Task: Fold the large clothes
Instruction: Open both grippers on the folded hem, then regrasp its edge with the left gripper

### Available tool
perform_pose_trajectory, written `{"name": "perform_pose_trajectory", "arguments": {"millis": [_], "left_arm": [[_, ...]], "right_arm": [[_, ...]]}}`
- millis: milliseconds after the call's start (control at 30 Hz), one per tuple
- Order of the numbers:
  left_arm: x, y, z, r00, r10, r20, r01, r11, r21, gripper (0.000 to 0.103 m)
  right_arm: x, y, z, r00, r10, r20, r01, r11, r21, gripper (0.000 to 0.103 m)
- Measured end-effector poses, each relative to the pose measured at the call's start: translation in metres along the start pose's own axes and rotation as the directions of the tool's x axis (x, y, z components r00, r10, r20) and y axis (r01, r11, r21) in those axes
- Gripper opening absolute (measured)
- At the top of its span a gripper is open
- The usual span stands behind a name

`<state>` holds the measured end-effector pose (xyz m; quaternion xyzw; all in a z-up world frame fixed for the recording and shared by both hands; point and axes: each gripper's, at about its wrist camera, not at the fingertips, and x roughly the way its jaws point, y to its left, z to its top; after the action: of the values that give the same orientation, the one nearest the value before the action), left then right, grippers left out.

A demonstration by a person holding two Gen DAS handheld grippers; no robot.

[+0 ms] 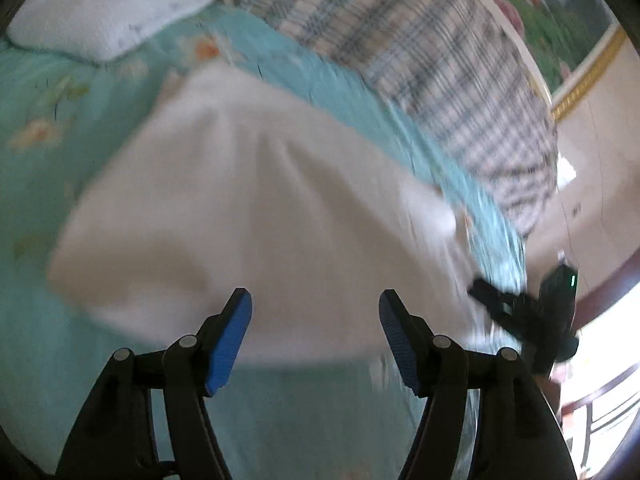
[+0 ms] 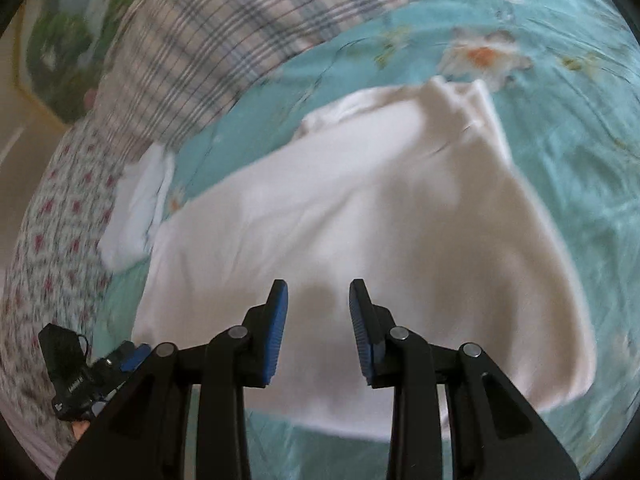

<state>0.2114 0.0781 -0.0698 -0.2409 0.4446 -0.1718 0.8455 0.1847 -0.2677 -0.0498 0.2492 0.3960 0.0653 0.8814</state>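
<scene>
A large white garment [image 1: 256, 216] lies partly folded on a teal floral bedsheet [image 1: 60, 128]. It also shows in the right wrist view [image 2: 360, 216], with a bunched end at its far side. My left gripper [image 1: 315, 300] is open and empty, above the garment's near edge. My right gripper [image 2: 318, 288] is open and empty, over the garment's near part. The right gripper shows at the right edge of the left wrist view [image 1: 520, 312]. The left gripper shows at the lower left of the right wrist view [image 2: 92, 372]. Both views are blurred by motion.
A white folded cloth [image 1: 112, 4] lies at the far left of the bed; a small white one shows in the right wrist view [image 2: 140, 208]. A plaid quilt [image 1: 420, 48] lies along the bed's far side. A flowered cover [image 2: 52, 248] is at the left.
</scene>
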Motion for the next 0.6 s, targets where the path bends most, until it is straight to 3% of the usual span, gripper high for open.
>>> {"name": "perform_pose_trajectory", "arguments": {"millis": [200, 367, 500, 600], "left_arm": [[0.001, 0.017, -0.031, 0.999, -0.004, -0.041, -0.001, 0.994, -0.108, 0.073], [0.001, 0.043, -0.019, 0.999, -0.025, 0.033, 0.032, 0.970, -0.239, 0.073], [0.004, 0.057, -0.004, 0.996, -0.001, 0.093, 0.028, 0.956, -0.292, 0.072], [0.011, 0.063, 0.011, 0.993, 0.038, 0.115, -0.002, 0.956, -0.293, 0.058]], "right_arm": [[0.016, 0.054, -0.006, 0.997, 0.070, -0.036, -0.074, 0.988, -0.132, 0.033], [0.049, 0.093, -0.006, 0.991, 0.101, -0.086, -0.117, 0.972, -0.206, 0.032], [0.089, 0.094, -0.017, 0.983, -0.007, -0.182, -0.037, 0.971, -0.238, 0.019], [0.099, 0.089, -0.028, 0.987, -0.016, -0.160, -0.028, 0.962, -0.271, 0.015]]}}
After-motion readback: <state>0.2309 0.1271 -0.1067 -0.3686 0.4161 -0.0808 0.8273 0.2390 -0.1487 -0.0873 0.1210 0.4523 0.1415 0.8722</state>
